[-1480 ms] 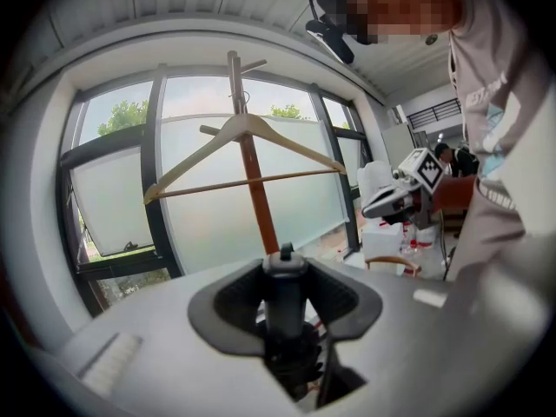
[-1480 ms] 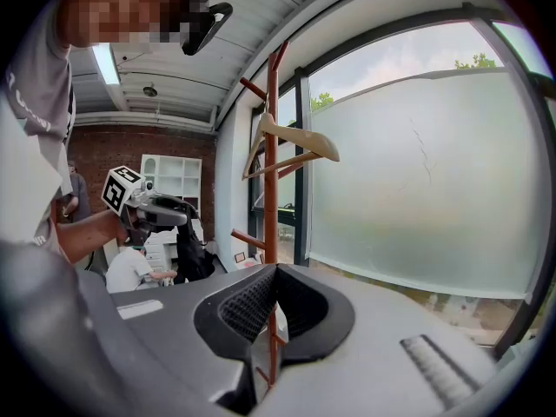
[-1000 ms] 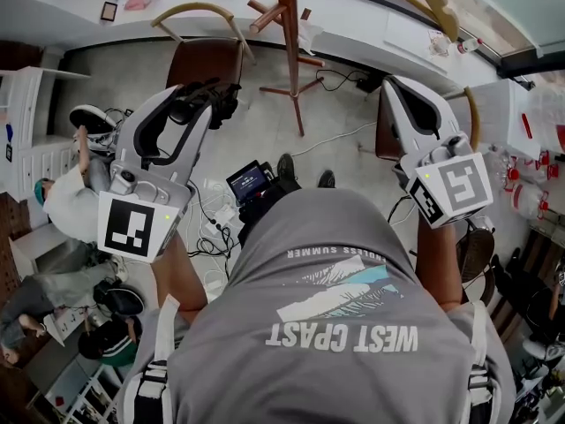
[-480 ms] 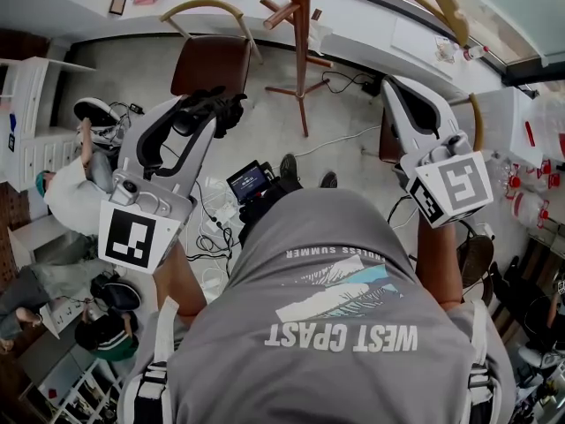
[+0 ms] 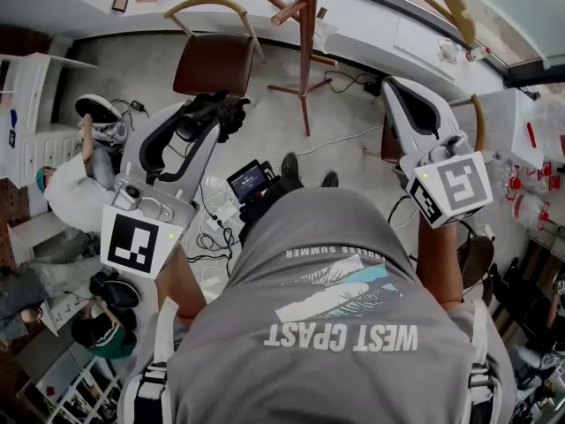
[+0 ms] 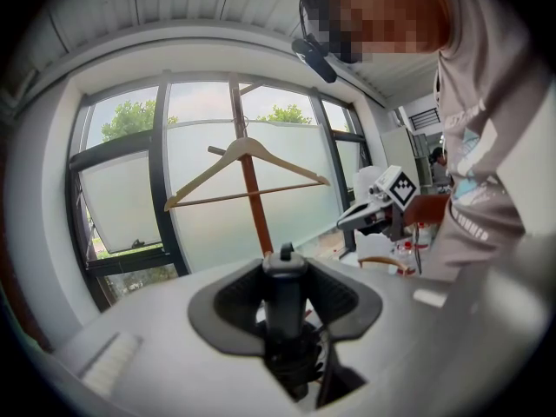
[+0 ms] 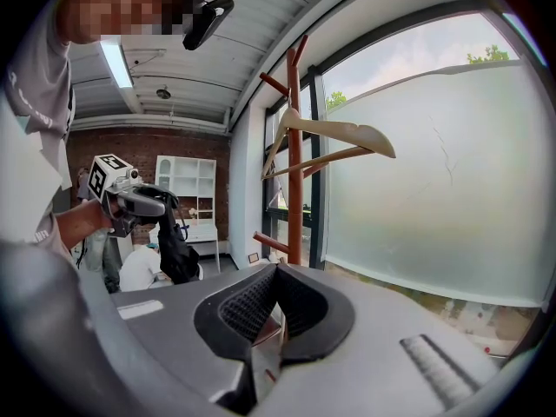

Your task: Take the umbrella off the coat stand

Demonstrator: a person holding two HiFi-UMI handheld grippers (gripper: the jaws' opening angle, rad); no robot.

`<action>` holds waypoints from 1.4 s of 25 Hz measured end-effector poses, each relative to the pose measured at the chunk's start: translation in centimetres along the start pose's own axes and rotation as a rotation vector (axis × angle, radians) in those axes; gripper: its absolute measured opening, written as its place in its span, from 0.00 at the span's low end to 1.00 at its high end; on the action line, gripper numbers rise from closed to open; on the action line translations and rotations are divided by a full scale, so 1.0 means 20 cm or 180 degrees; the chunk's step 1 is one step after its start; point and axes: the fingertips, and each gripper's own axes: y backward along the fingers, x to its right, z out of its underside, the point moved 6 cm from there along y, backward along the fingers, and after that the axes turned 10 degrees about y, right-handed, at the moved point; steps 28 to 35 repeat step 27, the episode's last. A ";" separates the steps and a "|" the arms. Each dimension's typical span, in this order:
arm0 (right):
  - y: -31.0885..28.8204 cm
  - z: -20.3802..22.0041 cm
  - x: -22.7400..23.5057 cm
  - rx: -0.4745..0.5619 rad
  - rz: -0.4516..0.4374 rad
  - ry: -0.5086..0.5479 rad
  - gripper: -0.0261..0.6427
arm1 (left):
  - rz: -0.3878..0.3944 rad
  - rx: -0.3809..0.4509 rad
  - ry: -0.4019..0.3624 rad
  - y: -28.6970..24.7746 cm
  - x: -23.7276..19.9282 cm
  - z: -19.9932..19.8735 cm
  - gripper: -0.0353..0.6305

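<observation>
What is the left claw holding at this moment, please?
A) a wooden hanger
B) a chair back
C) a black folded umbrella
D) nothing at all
C: the left claw is closed on the black umbrella, whose handle stands between its pads, while the wooden hanger hangs apart on the coat stand.

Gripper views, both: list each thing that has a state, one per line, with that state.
left gripper: shut on the umbrella
right gripper: shut, empty
umbrella: folded, off the coat stand
coat stand: upright
hanger: hung on the coat stand, bare
</observation>
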 end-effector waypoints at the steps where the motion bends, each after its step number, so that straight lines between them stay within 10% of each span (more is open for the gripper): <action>1: 0.00 0.00 -0.01 -0.0003 -0.0011 0.0021 0.04 | 0.0002 -0.0002 -0.0003 0.00 0.00 0.00 0.26; 35: 0.00 0.00 -0.03 -0.0061 -0.0059 0.0093 0.04 | 0.0036 -0.0041 0.0029 -0.05 -0.01 0.04 0.26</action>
